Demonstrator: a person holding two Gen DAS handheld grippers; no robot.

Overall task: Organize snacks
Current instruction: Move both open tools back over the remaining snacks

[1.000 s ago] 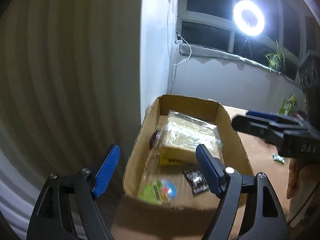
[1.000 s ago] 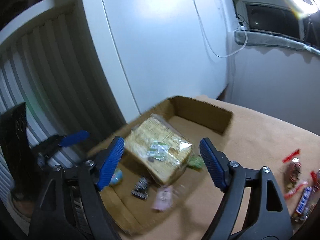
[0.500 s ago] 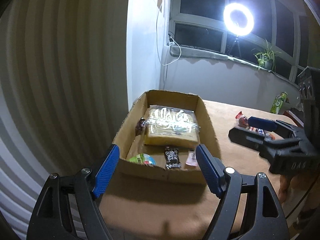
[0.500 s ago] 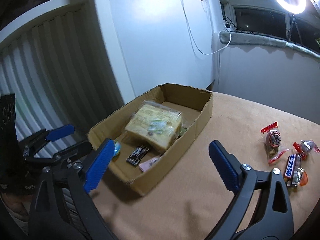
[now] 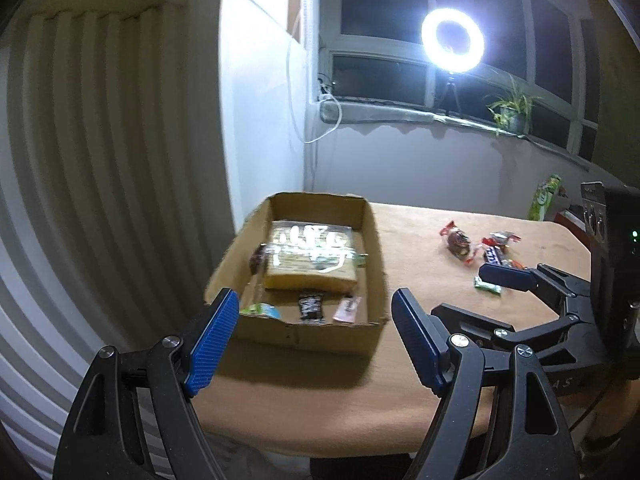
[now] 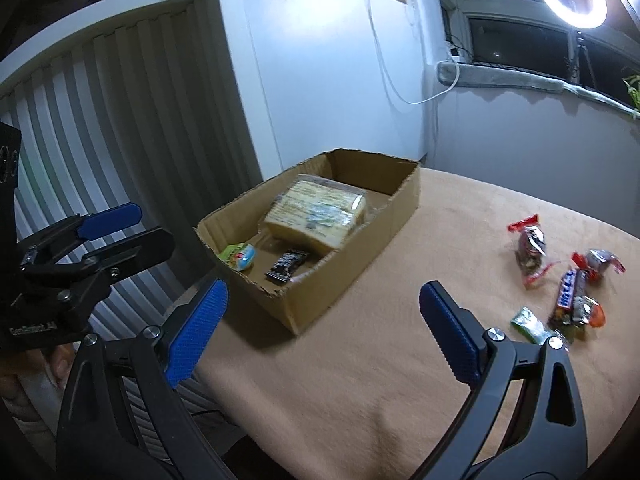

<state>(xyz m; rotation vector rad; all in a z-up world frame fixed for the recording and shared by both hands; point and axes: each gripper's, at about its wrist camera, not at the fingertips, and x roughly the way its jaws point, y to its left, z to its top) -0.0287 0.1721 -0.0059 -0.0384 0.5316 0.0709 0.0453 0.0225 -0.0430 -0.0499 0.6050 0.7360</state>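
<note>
**Two empty claws hover before a half-filled snack box**

A cardboard box (image 5: 372, 240) sits at the corner of a tan-covered table (image 5: 420, 280), close to a ribbed white wall. Inside lies a large wrapped block of yellow wafers (image 5: 310, 258), with a green-and-blue sweet (image 6: 238, 256), a small black packet (image 6: 287, 266) and a pink wrapper (image 5: 347, 309) along the near wall of the box. The left claw (image 5: 316, 338) hangs in front of the box, blue pads spread wide and holding nothing. The right claw (image 6: 322, 330) is likewise spread and empty, above the bare cloth between the box and a loose cluster of sweets. That cluster, well apart from the box, includes a red-ended bag (image 6: 530, 246), a blue chocolate bar (image 6: 568, 294), a green packet (image 6: 530, 326) and a silver-and-red sweet (image 6: 600, 264). A ring light (image 5: 452, 40) glares against dark windows behind the table, beside a potted plant (image 5: 510, 110) on the sill.
</note>
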